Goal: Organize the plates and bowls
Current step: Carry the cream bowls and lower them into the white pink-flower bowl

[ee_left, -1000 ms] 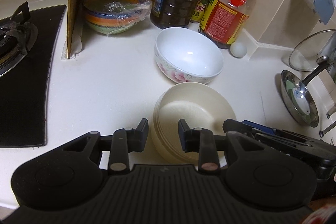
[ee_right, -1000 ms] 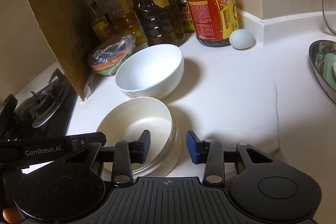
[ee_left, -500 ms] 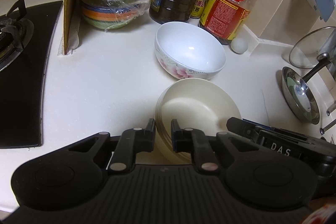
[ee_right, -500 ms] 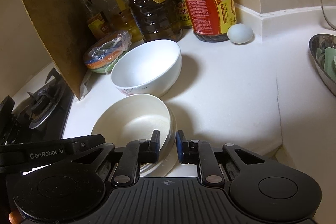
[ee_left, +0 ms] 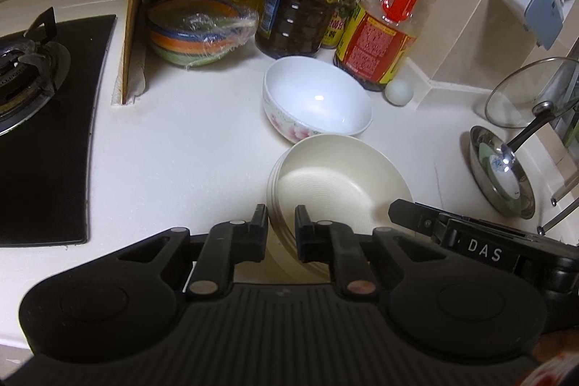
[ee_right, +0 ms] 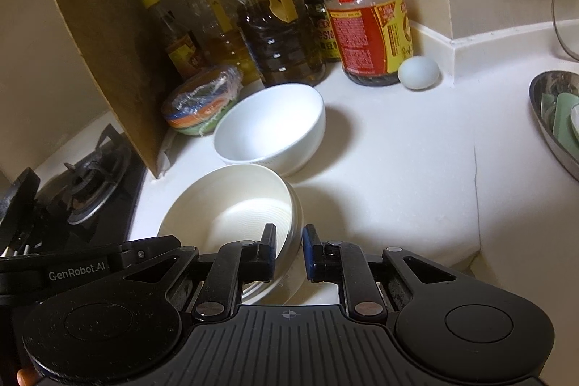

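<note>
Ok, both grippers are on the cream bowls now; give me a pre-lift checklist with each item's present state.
1. Left gripper pinching the cream bowl stack rim: ok.
2. Right gripper pinching the opposite rim: ok.
3. Stack nested evenly: ok.
4. Gap to the white floral bowl behind: not ok, rims look touching.
5. Egg clear of the bowls: ok.
6. Stack off the counter: cannot tell.

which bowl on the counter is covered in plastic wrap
The striped bowl beside the wooden board; the flowered white bowl and the cream bowl are uncovered.
</note>
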{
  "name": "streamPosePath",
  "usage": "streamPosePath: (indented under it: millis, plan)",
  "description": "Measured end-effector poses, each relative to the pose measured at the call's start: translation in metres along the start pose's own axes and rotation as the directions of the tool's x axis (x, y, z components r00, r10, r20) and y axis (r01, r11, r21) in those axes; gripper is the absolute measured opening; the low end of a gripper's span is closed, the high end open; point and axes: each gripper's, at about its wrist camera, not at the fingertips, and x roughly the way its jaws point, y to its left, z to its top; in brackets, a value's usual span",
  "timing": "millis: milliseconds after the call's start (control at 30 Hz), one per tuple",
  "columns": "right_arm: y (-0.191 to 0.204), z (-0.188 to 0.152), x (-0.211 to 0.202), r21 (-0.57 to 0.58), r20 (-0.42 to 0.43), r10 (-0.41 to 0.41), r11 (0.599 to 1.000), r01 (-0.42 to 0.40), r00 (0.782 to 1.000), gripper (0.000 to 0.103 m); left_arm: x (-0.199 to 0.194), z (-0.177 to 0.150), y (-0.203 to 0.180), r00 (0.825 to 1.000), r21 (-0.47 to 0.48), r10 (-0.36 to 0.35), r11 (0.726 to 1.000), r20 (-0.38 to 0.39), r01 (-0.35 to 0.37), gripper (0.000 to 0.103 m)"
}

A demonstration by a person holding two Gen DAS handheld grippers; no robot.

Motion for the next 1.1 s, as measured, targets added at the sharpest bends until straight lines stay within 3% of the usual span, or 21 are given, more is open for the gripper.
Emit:
streamPosePath:
  millis: [467, 800, 1100]
  plan:
    - [0.004, 0.043, -0.019, 0.004, 0.075, 0.016, 1.0, -0.017, 0.997, 0.016, -0.015, 0.034, -0.014, 0.995, 0.045, -0.034, 0.999, 0.089, 0.03, 0.013]
    - [-0.003, 0.092, 0.005, 0.047, 0.103, 0.036, 0.998, -0.041, 0.994, 0.016, 0.005, 0.081, -0.015, 0.989, 0.075, -0.037, 0.997, 0.144, 0.026, 0.013]
    - [-0.013, 0.11, 0.037, 0.075, 0.083, 0.022, 0.997, -0.028, 0.996, 0.016, 0.034, 0.104, -0.012, 0.99, 0.093, -0.026, 0.996, 0.136, 0.013, 0.013]
